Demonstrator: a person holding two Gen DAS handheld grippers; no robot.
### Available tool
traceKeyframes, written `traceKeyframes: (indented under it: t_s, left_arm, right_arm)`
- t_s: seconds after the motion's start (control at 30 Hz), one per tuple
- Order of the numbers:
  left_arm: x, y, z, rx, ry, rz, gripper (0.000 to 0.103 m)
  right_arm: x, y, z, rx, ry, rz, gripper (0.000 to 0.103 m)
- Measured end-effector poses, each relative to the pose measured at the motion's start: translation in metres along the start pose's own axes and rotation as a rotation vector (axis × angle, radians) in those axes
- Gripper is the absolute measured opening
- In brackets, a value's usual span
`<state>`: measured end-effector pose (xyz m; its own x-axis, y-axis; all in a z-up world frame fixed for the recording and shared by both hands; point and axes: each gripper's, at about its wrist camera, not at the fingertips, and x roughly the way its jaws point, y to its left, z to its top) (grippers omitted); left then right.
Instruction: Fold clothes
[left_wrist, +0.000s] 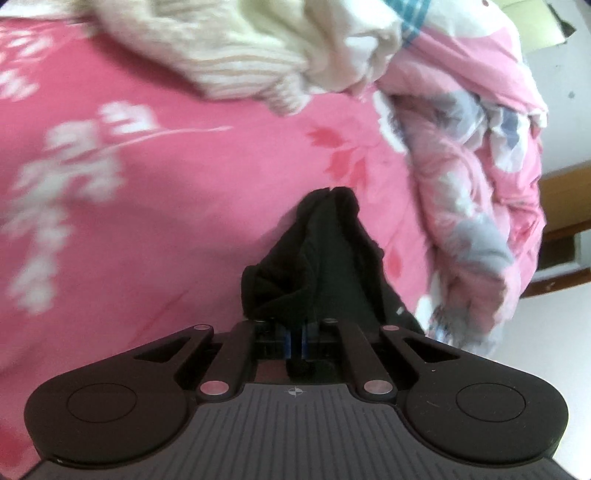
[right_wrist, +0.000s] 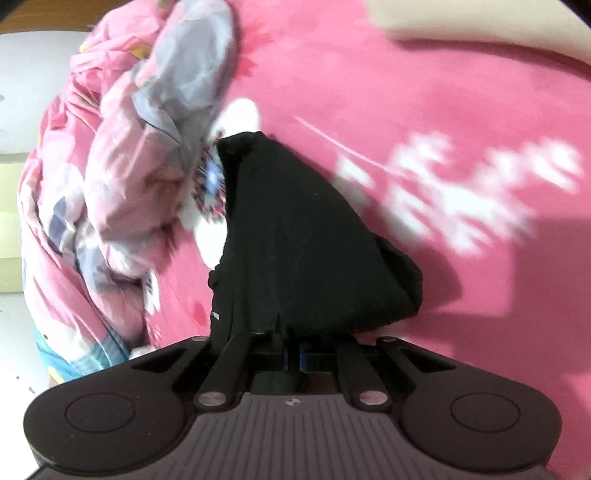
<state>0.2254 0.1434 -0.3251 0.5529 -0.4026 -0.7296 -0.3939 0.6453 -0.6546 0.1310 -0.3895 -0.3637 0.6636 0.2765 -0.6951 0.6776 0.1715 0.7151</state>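
Both hand-held grippers are clamped on one garment: left hand-held gripper (left_wrist: 295, 341) and right hand-held gripper (right_wrist: 294, 350) each have their jaws drawn together with black soft knit fabric bunched between them.

Landmark = pink bed sheet with white and red leaf print (left_wrist: 177, 192), biggest thing in view, spread flat under everything. Likely serves as the folding surface.

Rumpled pale-pink quilt with grey and white patches (left_wrist: 476, 206) is heaped along one edge of the sheet, probably shoved aside to free working room.

Pile of cream ribbed knitwear and white cloth (left_wrist: 258, 55) sits at the far end of the sheet. Could be waiting or already done, can't tell.

Black garment (right_wrist: 303, 236) hangs forward from both grippers above the sheet, just beside the quilt, tapering away to a narrow end. Two-point hold suggests it's being stretched or carried by an edge, but this would fit shaking it out flat as well as bringing one half over the other.

Hard to read:
- Motion blur smears the sheet print in both views.
- Garment type unknown, shape bunched.
- Whether its far end touches the sheet: unclear.
- Fingertips buried in cloth.
- Person holding the grippers out of frame.
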Motion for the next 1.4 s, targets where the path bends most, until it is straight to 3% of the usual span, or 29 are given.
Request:
traceKeyframes:
  t_s: [0.17, 0.3, 0.4, 0.53, 0.6, 0.67, 0.77, 0.83, 0.97, 1.07, 1.13, 1.3, 1.4]
  left_arm:
    - [-0.023, 0.034, -0.026, 0.012, 0.094, 0.069, 0.004]
    - [-0.015, 0.039, -0.03, 0.106, 0.146, 0.122, 0.018]
    - [-0.028, 0.03, -0.025, 0.168, 0.093, 0.153, 0.033]
    - [-0.047, 0.017, -0.019, 0.25, 0.02, 0.193, 0.034]
    - [-0.056, 0.011, -0.016, 0.292, -0.016, 0.213, 0.034]
    - [-0.06, 0.001, -0.013, 0.341, -0.05, 0.222, 0.034]
    - [-0.03, -0.031, -0.011, 0.467, -0.082, 0.167, 0.034]
    - [0.003, -0.053, -0.015, 0.572, -0.048, 0.128, 0.034]
    - [0.078, -0.09, -0.027, 0.79, 0.058, 0.085, 0.034]
    - [0.117, -0.102, -0.033, 0.918, 0.063, 0.123, 0.034]
    - [0.13, -0.105, -0.029, 0.943, 0.043, 0.124, 0.034]
    - [0.146, -0.104, 0.0, 0.87, -0.004, 0.14, 0.034]
    - [0.151, -0.102, 0.015, 0.783, -0.027, 0.135, 0.034]
  right_arm:
    - [-0.018, -0.034, -0.018, -0.014, 0.077, -0.11, 0.008]
    - [-0.007, -0.042, -0.007, -0.096, 0.156, -0.232, 0.02]
    - [-0.03, -0.034, -0.002, -0.159, 0.157, -0.263, 0.028]
    - [-0.073, 0.004, -0.008, -0.387, 0.084, -0.286, 0.028]
    - [-0.075, 0.038, -0.015, -0.559, 0.045, -0.244, 0.028]
    - [-0.048, 0.074, -0.029, -0.736, 0.08, -0.158, 0.028]
    - [0.0, 0.12, -0.056, -1.001, 0.145, -0.05, 0.028]
    - [0.041, 0.141, -0.084, -1.182, 0.203, -0.014, 0.026]
    - [0.11, 0.156, -0.128, -1.391, 0.313, 0.022, 0.024]
    - [0.143, 0.15, -0.137, -1.469, 0.372, -0.019, 0.019]
    - [0.163, 0.153, -0.137, -1.503, 0.358, -0.041, 0.019]
    - [0.193, 0.165, -0.122, -1.512, 0.202, -0.059, 0.019]
    - [0.177, 0.174, -0.104, -1.396, 0.168, 0.03, 0.019]
